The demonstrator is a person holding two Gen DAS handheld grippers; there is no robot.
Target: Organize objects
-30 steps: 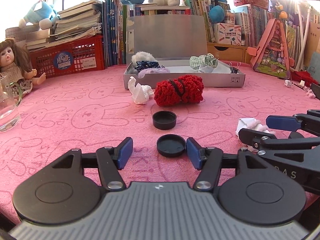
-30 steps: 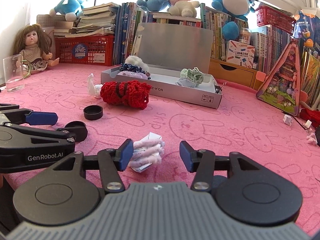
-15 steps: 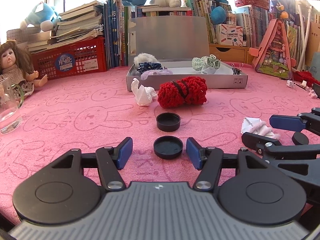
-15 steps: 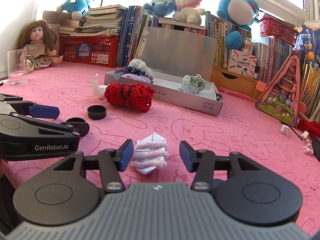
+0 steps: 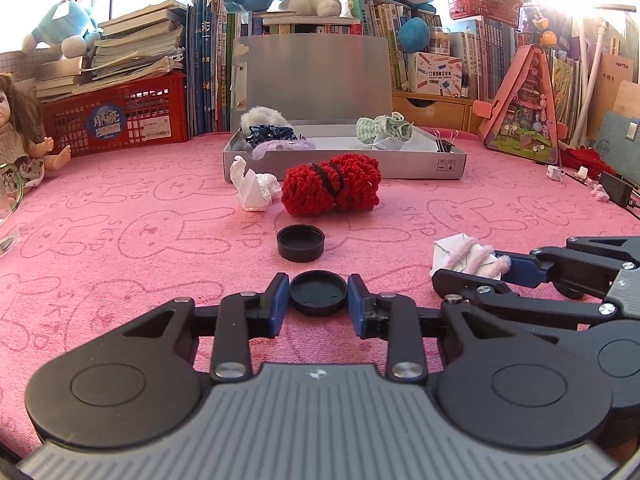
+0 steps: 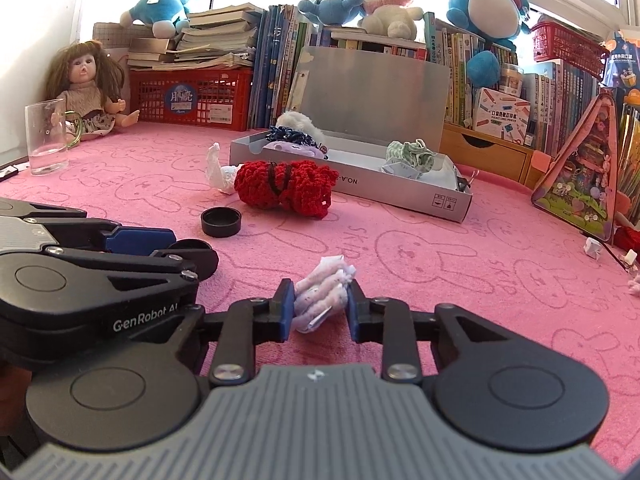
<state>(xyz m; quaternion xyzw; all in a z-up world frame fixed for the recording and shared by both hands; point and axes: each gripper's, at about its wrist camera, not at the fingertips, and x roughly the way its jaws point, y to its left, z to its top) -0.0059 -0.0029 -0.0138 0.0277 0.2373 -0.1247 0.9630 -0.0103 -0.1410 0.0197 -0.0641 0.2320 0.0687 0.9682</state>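
Observation:
My left gripper (image 5: 318, 300) is shut on a black round lid (image 5: 318, 293) that lies on the pink cloth. A second black lid (image 5: 301, 243) sits just beyond it. My right gripper (image 6: 320, 306) is shut on a small pale pink fuzzy bundle (image 6: 322, 294) with white paper under it; the same bundle (image 5: 470, 258) shows at the right in the left wrist view. Farther back lie a red crocheted roll (image 5: 332, 190) and a crumpled white tissue (image 5: 252, 186), in front of an open grey box (image 5: 400, 168) with several small soft items inside.
A clear glass (image 6: 46, 136) and a doll (image 6: 86, 88) stand at the far left. A red crate (image 5: 116, 122), books and plush toys line the back. A pink triangular toy house (image 6: 580, 184) stands at the right, with small bits (image 6: 594, 246) near it.
Both grippers have shut: the left on the near black lid, the right on the pink fuzzy bundle. Neither hand has shifted much.

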